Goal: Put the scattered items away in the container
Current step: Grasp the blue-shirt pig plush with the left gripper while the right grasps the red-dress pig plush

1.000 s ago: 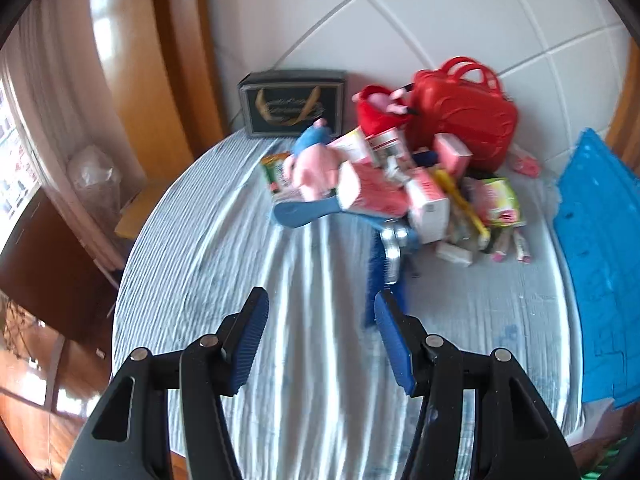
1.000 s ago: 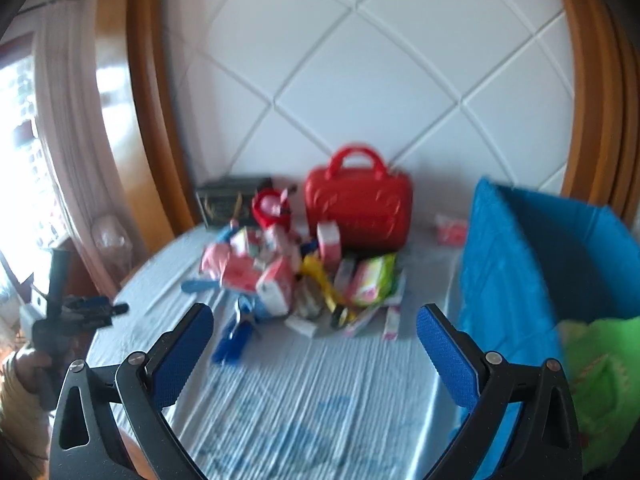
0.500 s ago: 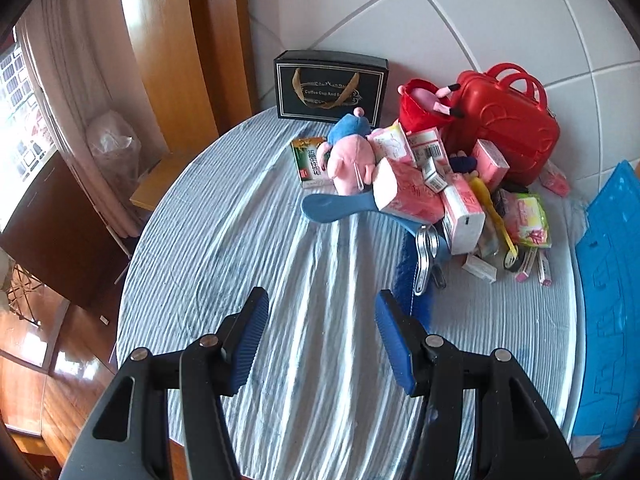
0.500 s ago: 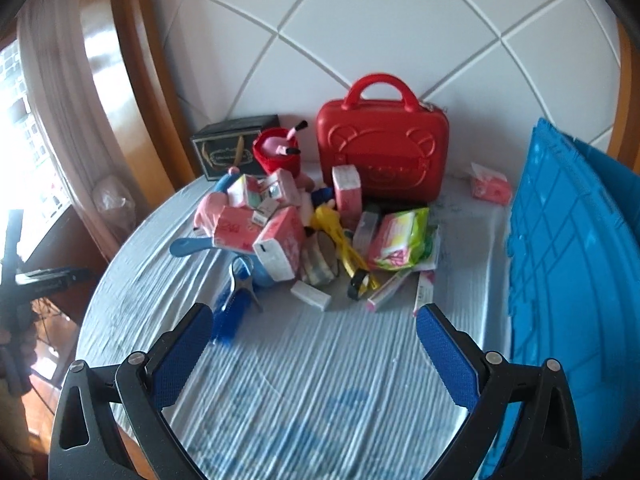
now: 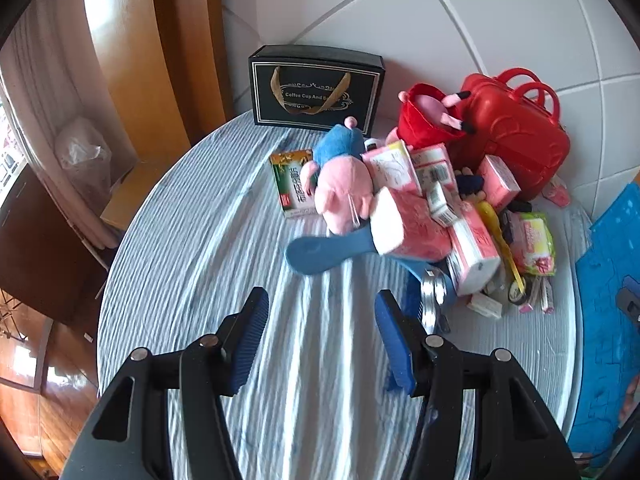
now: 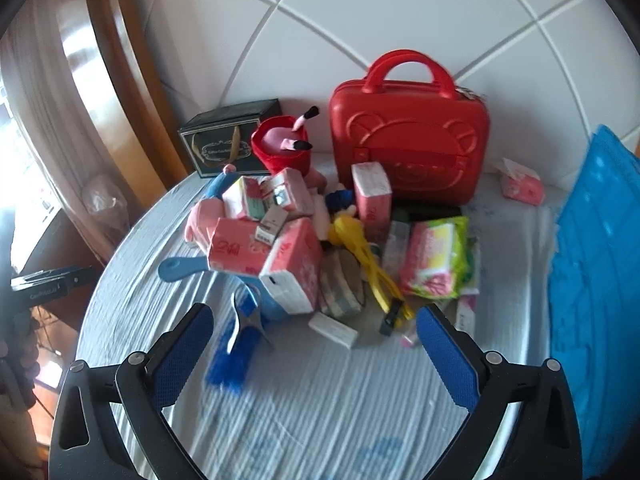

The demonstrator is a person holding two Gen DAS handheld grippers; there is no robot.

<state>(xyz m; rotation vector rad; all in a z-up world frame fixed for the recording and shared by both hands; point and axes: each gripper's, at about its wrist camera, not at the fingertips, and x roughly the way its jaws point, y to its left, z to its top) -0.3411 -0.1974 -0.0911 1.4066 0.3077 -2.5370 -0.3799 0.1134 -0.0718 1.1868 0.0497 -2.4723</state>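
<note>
Above the near cloth, both the left gripper (image 5: pixel 320 312) and right gripper (image 6: pixel 312 332), spread wide and empty, have been brought closer to the pile (image 6: pixel 304 240), so no item is yet secured for the blue container (image 6: pixel 596 264).

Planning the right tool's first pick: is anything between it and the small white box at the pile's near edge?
Nothing visible: only bare striped tablecloth lies between the open right tool and the small white box.

Moved in closer to the heap of scattered items (image 6: pixel 320 240): left gripper (image 5: pixel 320 322) and right gripper (image 6: pixel 314 334), both lower over the striped cloth (image 5: pixel 200 248).
</note>
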